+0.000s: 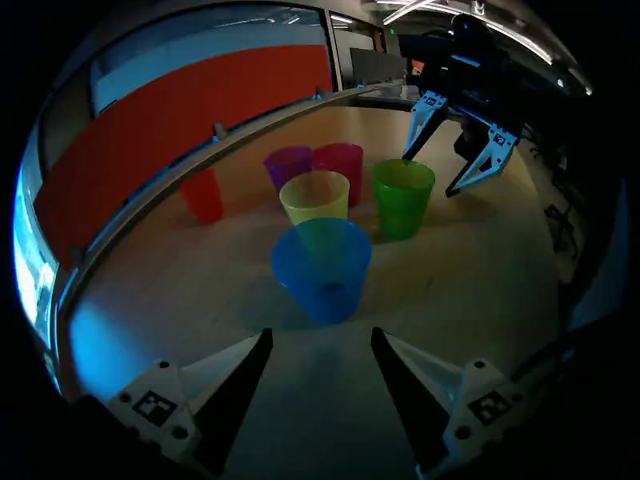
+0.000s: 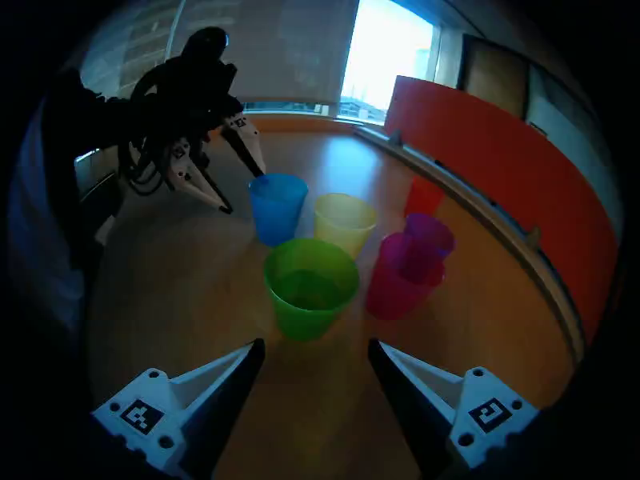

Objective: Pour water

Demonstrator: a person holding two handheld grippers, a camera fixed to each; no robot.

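On a wooden table [image 1: 480, 272], six see-through plastic cups stand upright in a loose cluster. The blue cup [image 1: 322, 268] is nearest the left gripper [image 1: 321, 331], straight ahead of its fingers, which are spread apart and hold nothing. The green cup [image 2: 310, 288] is just ahead of the right gripper [image 2: 314, 342], whose fingers are also spread and empty. A yellow cup [image 1: 314, 198] stands between the blue and green ones, close to both. Beyond it are a purple cup [image 1: 288, 165] and a magenta cup [image 1: 340, 164], side by side and either touching or nearly so. An orange cup [image 1: 202, 194] stands apart, near the table edge below a red partition [image 1: 160, 120]. The light is too dim to tell whether any cup holds water.

The cups are crowded, so a finger sliding around the blue or green cup could knock the yellow one over. Thin plastic may buckle or slip under a hard pinch. The grippers face each other across the cluster and could collide, and a badly aimed tilt would spill water on the table.
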